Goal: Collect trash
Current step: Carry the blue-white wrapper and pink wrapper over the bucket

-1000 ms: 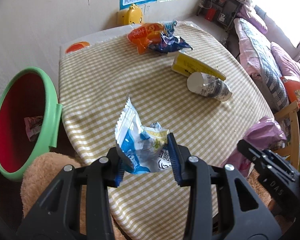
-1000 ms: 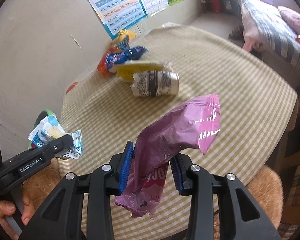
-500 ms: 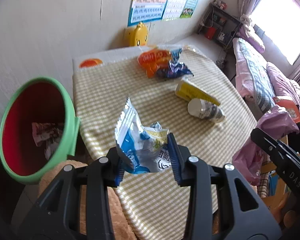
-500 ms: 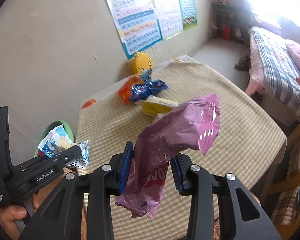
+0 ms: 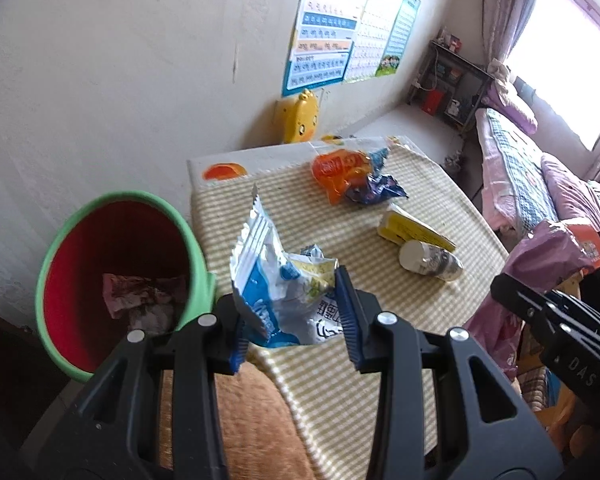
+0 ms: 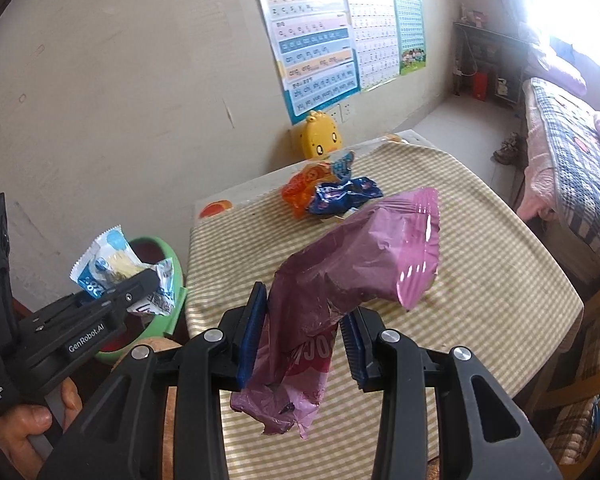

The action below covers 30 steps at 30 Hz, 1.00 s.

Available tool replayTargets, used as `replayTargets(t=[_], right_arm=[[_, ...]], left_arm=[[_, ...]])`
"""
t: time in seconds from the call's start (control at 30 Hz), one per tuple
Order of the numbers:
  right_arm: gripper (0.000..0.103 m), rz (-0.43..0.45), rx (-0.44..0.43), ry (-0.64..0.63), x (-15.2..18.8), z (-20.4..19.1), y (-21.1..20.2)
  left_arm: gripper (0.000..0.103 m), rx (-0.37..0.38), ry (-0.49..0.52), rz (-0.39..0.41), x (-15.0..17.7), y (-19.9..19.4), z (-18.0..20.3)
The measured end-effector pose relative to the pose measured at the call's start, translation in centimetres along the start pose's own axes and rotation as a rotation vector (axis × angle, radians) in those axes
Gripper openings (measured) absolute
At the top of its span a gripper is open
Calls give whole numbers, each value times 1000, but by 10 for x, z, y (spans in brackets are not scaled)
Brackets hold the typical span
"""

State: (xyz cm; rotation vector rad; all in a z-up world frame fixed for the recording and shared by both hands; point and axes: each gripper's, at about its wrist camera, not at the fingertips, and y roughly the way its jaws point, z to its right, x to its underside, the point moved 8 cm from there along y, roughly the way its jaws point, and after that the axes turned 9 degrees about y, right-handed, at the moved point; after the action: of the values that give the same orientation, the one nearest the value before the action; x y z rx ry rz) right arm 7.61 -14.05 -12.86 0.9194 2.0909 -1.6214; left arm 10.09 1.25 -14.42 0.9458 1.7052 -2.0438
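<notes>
the left gripper (image 5: 292, 316), clamping the blue-white wrapper (image 5: 276, 280), is hanging nearer the bin (image 5: 116, 280) lying to its left than the right gripper (image 6: 304, 336), which is pinching the purple bag (image 6: 352, 276).

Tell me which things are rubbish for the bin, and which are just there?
Rubbish job: blue-and-white wrapper, purple bag, orange packet, dark blue wrapper, yellow box, paper cup, green bin.

Just there: yellow duck toy, wall posters, bed.

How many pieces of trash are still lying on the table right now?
4: an orange wrapper and a dark blue wrapper overlapping at the far end of the table, then a yellow box touching a toppled paper cup nearer the middle. More could hide beneath them.
</notes>
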Motion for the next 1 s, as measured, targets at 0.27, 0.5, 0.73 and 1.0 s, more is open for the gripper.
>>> replayTargets(t=[0.27, 0.5, 0.73, 1.0], right_arm=[[35, -32, -25, -40, 4, -26, 12], [35, -62, -78, -95, 10, -67, 28], [35, -97, -153, -154, 15, -121, 49], [35, -166, -254, -200, 19, -182, 82]], left_arm=[[36, -61, -51, 13, 1, -3, -39], [36, -166, -121, 23, 7, -12, -98], [37, -274, -214, -3, 26, -20, -162], [37, -318, -293, -61, 47, -10, -206]])
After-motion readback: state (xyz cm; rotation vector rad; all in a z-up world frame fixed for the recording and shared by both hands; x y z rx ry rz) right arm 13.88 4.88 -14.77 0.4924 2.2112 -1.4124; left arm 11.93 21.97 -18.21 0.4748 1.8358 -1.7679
